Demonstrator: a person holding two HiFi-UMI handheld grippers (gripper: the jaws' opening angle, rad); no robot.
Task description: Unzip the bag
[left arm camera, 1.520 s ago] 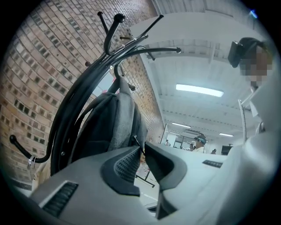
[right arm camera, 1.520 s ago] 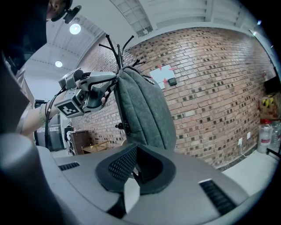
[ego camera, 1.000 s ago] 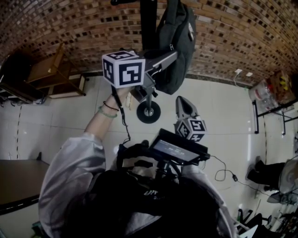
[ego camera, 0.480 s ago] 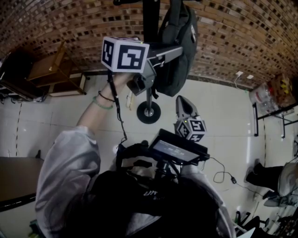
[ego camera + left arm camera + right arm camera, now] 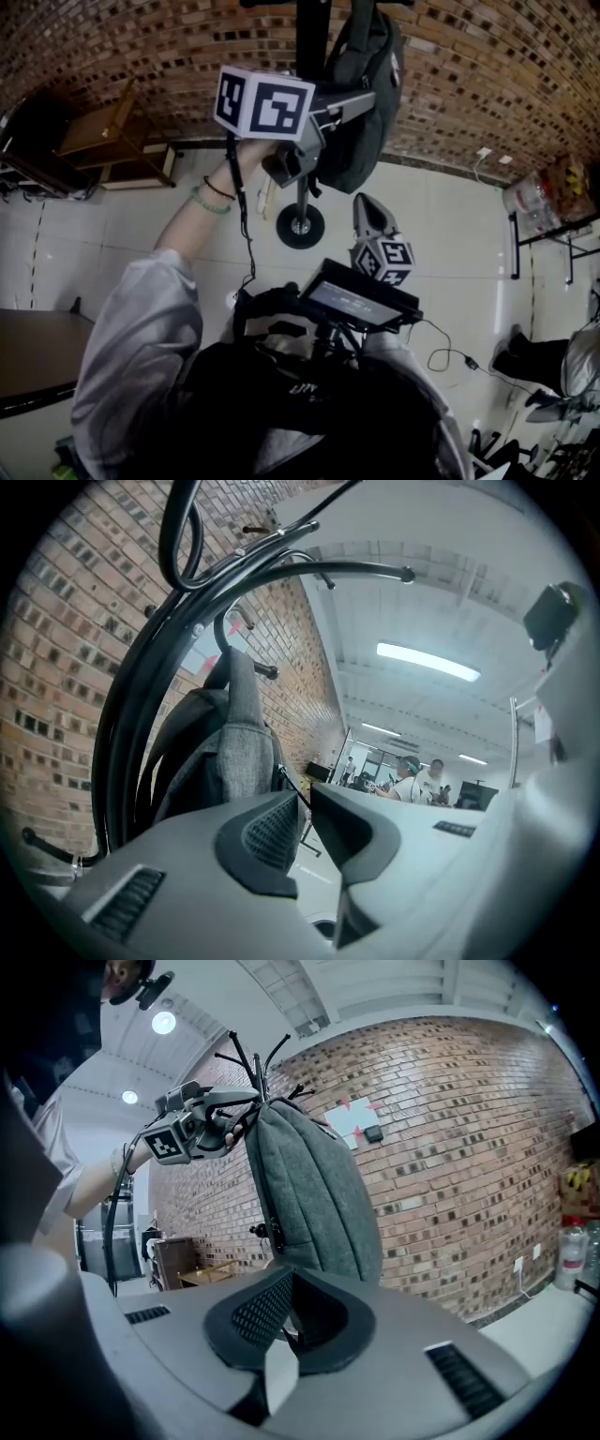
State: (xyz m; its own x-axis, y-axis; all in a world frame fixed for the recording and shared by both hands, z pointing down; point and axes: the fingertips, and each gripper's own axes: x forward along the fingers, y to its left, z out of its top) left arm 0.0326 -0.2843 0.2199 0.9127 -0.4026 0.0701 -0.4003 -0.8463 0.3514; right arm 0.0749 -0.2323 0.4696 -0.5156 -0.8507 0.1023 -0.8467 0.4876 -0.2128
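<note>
A grey backpack hangs from a black coat stand in front of a brick wall. My left gripper is held high against the bag's upper part. In the left gripper view its jaws are closed together, and a thin black zipper pull cord from the bag runs into the tips. The right gripper view shows the left gripper at the top of the bag. My right gripper hangs lower, short of the bag's bottom, shut and empty.
The stand's round base sits on the tiled floor. A wooden bench is at the left wall and a dark table at lower left. Bottles stand at the right. People are far off.
My left gripper has risen and shifted slightly right along the bag's top. The right gripper has stayed where it was.
</note>
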